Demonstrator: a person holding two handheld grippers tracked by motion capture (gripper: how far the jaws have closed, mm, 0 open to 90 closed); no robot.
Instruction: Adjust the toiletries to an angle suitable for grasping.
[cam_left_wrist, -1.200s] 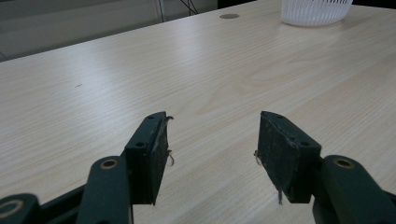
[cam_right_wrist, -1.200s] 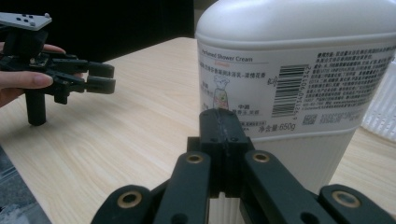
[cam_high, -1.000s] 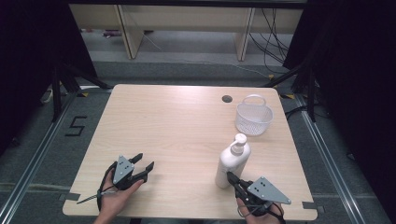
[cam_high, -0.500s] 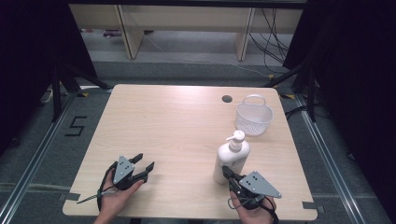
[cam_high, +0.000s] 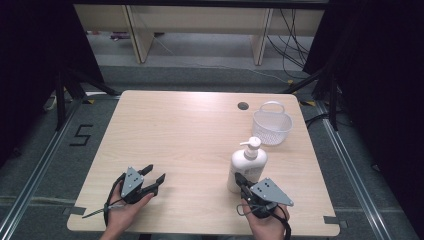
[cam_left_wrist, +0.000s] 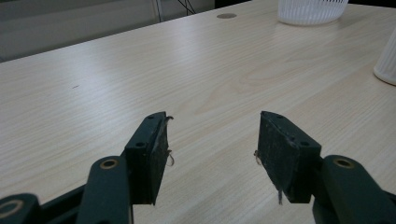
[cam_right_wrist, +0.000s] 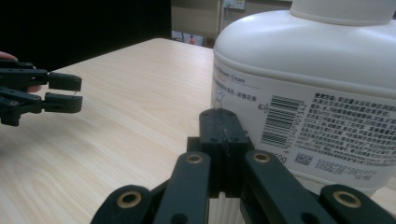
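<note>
A white pump bottle (cam_high: 248, 162) stands upright on the wooden table (cam_high: 190, 130), right of centre. My right gripper (cam_high: 239, 179) is shut with nothing between its jaws, its tips at the bottle's base on the near side. In the right gripper view the closed jaws (cam_right_wrist: 219, 135) sit just in front of the bottle's label (cam_right_wrist: 317, 93); I cannot tell if they touch it. My left gripper (cam_high: 152, 177) rests near the table's front left, open and holding nothing. Its two pads (cam_left_wrist: 149, 149) stand wide apart over bare wood.
A white mesh basket (cam_high: 271, 125) with a handle stands behind the bottle at the back right, also in the left gripper view (cam_left_wrist: 312, 9). A small round hole (cam_high: 243, 106) lies in the tabletop near it. The left gripper (cam_right_wrist: 65, 93) appears far left in the right gripper view.
My right gripper has shifted forward and a little left, closing in on the bottle's base. The left gripper has stayed where it was.
</note>
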